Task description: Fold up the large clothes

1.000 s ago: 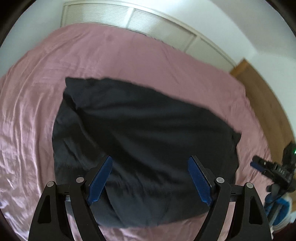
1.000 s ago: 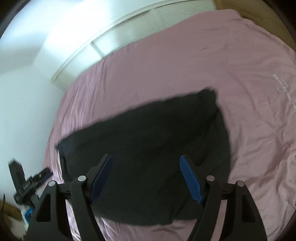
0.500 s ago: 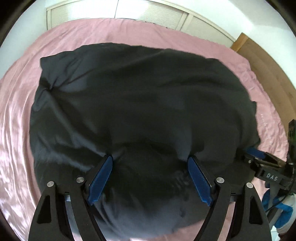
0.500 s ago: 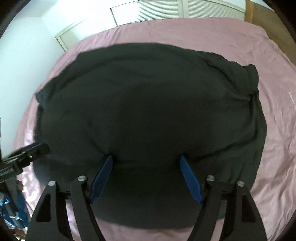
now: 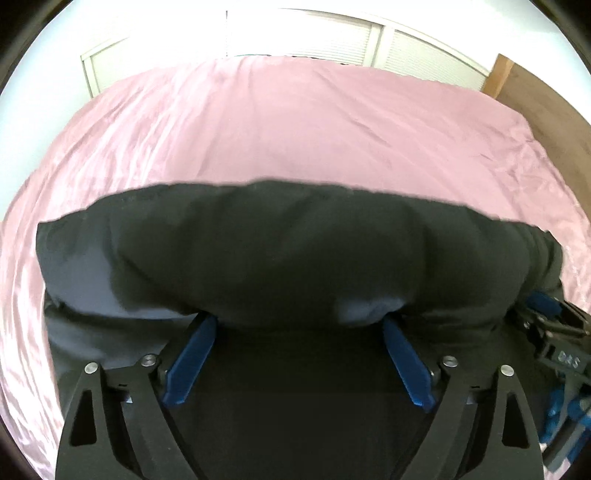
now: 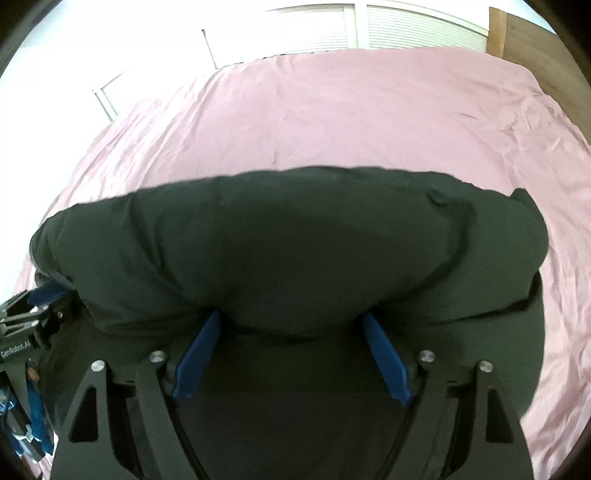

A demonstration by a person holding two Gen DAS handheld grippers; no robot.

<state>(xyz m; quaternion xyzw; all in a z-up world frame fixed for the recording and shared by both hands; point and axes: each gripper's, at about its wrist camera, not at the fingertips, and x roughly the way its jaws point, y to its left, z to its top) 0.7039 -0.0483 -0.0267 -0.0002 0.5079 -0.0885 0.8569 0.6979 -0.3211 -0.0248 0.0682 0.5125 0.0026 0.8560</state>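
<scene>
Both my grippers hang low over the near part of the black garment (image 5: pixel 295 258), which lies on the pink bed sheet (image 5: pixel 295 140). My left gripper (image 5: pixel 297 321) has its jaws spread wide and released, holding nothing; a puffed fold of cloth bulges right at the blue fingertips (image 5: pixel 205 328). My right gripper (image 6: pixel 291 319) is just as wide apart and empty, its tips tucked under a similar bulge.

What worries me is that this fabric is soft and billowed, so a careless pinch could catch two layers at once or only a thin wrinkle, and the fold would drag crooked. My grippers are near each other at the garment's side and could bump.

Beyond the garment's far edge the sheet is bare up to the louvred doors (image 6: pixel 351 29), giving room to carry cloth forward.
</scene>
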